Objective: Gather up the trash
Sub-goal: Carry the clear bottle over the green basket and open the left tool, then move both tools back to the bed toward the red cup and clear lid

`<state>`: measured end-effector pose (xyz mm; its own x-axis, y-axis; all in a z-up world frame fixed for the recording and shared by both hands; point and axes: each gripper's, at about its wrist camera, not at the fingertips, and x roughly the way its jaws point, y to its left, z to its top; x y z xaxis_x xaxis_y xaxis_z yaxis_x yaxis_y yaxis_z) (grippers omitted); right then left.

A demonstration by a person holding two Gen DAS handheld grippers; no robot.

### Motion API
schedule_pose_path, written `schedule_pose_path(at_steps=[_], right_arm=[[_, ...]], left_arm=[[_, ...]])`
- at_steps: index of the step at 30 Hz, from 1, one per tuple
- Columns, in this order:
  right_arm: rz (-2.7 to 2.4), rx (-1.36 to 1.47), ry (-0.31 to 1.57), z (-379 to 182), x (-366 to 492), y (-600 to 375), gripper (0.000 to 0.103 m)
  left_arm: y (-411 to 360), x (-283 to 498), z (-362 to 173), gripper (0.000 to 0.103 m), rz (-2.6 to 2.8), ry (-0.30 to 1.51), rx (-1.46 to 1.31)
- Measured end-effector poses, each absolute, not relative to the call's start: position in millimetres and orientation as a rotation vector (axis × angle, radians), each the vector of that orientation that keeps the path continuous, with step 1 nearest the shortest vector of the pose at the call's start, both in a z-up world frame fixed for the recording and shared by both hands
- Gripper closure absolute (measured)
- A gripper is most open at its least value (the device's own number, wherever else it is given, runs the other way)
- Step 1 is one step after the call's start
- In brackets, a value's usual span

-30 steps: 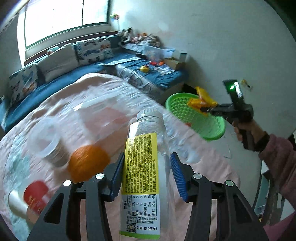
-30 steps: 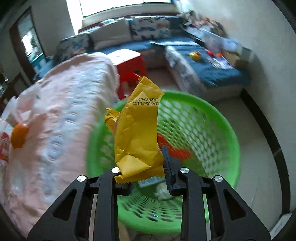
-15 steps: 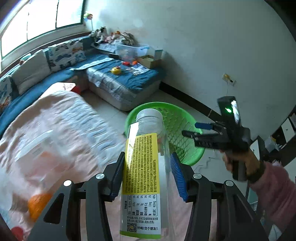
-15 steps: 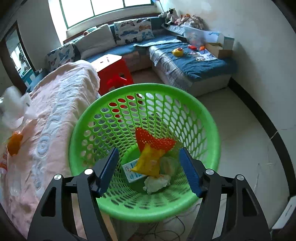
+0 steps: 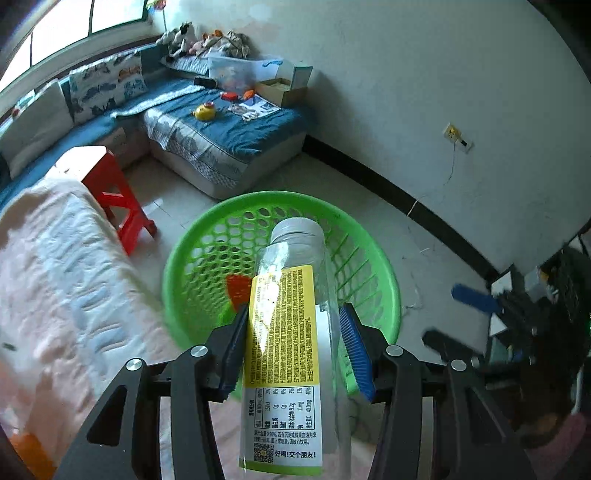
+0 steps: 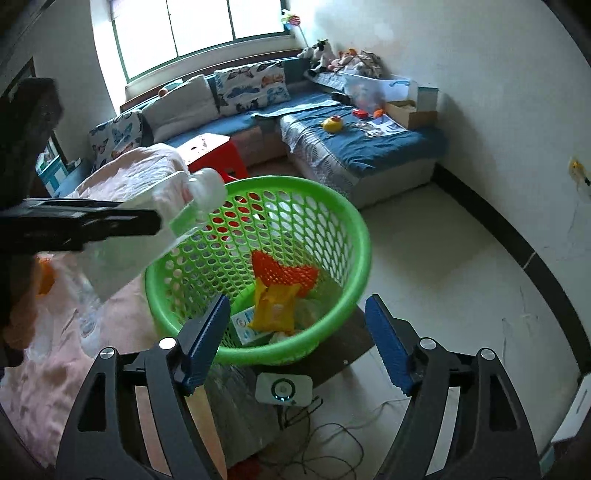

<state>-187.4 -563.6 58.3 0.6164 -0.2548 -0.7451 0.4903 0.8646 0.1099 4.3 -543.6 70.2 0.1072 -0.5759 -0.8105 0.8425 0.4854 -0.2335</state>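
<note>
Between the blue pads of the left gripper (image 5: 293, 350) stands a clear plastic bottle (image 5: 291, 354) with a yellow label and a white cap, its cap end tipped forward over the green basket (image 5: 207, 254); the left pad presses against the label while a thin gap shows at the right pad, the jaws just easing apart, so the grip looks loose but the bottle is still held. From the right wrist view the same bottle (image 6: 173, 225) appears blurred at the left, its cap over the basket's near-left rim. Closest to that camera, the right gripper (image 6: 297, 345) has nothing between its fingers; its jaws are spreading wide, framing the near rim of the basket (image 6: 354, 266). Down in the basket lie a crumpled yellow wrapper (image 6: 275, 308), a piece of red mesh (image 6: 284, 271), a small blue-and-white carton (image 6: 243, 326) and some whitish scraps. Just left of the basket spreads a pink quilted cover (image 5: 62, 295), and an orange fruit (image 6: 44, 278) shows at its edge. Below the basket sits a small white device (image 6: 283, 388) with a lit ring, cables trailing on the floor. Farther back stands a red stool (image 5: 118, 195), then a blue sofa (image 6: 354, 147) with patterned cushions, a yellow toy (image 6: 332, 123) on its seat, and a bright window (image 6: 199, 33) behind.
</note>
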Motion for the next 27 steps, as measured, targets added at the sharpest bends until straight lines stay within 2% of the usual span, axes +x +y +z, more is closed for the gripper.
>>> schedule_pose_path(at_steps=[2,7,16,27], right_arm=[[-0.444,0.323,0.797,59,-193,-565,0.028],[-0.449,0.304,0.792,63,-200,-559,0.028],[-0.336,0.238,0.753,86,-180,-516,0.025],[-0.116,0.12,0.734,109,-119,-438,0.022]], left_arm=[[-550,3,70,0.037,-1.073,1.012,0.3],[-536,-5,86,0.032,-1.103,0.954,0.241],[-430,-4,118,0.03,-0.941,0.844,0.199],[-280,8,115,0.03,-0.618,0.83,0.146]])
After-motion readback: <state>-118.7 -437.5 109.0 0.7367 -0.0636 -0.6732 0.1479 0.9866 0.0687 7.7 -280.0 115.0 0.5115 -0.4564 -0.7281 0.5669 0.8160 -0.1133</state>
